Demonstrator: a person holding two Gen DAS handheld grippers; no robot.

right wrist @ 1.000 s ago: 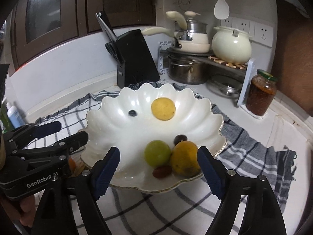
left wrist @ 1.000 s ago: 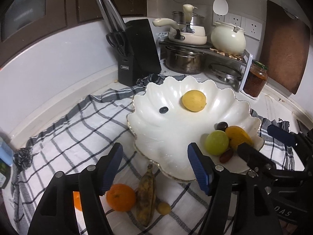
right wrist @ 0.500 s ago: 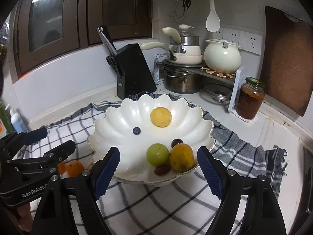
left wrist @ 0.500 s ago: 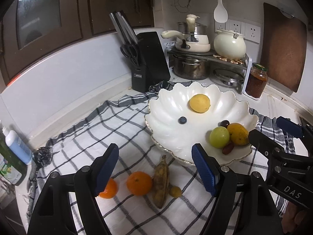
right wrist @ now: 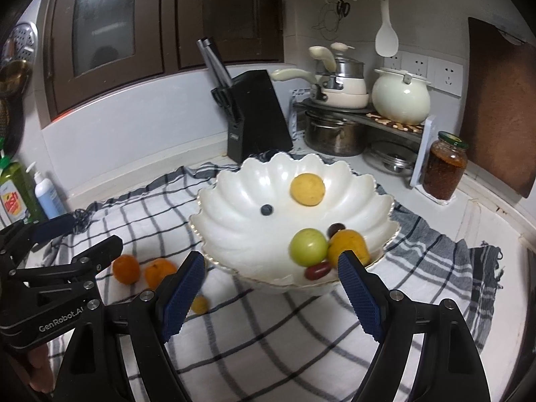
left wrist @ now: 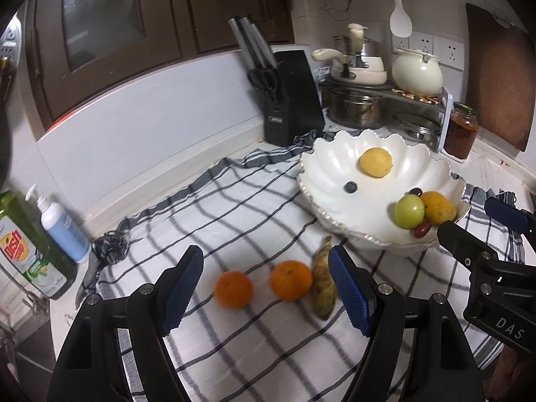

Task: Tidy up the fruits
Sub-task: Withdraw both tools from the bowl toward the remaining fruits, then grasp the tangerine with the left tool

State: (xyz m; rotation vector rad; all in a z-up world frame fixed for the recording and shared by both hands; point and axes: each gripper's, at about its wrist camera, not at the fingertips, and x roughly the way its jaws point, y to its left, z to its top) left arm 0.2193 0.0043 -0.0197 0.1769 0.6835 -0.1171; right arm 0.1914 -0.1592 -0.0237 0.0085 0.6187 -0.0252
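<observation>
A white scalloped bowl (left wrist: 338, 181) (right wrist: 234, 211) sits on a checked cloth and holds a yellow fruit (left wrist: 375, 162) (right wrist: 307, 189), a blueberry (left wrist: 350, 186), a green fruit (left wrist: 409, 210) (right wrist: 308, 247), an orange-yellow fruit (left wrist: 437, 206) and a red grape (right wrist: 317, 270). On the cloth in front lie two oranges (left wrist: 233, 288) (left wrist: 291, 280) (right wrist: 126, 268) (right wrist: 159, 270), a browned banana (left wrist: 323, 281) and a small yellow fruit (right wrist: 200, 304). My left gripper (left wrist: 264, 289) hangs open above the oranges, empty. My right gripper (right wrist: 269, 293) is open and empty at the bowl's near rim.
A black knife block (left wrist: 293, 97) stands behind the bowl. Pots and a cream kettle (left wrist: 417, 72) fill a rack at back right, beside a jar (left wrist: 462, 130). Soap bottles (left wrist: 63, 226) stand at the left by the counter edge. A cutting board (left wrist: 499, 77) leans at right.
Both grippers have drawn back from the bowl, so it looks smaller and farther. The left view has swung left, bringing both oranges, the banana and the soap bottles into sight.
</observation>
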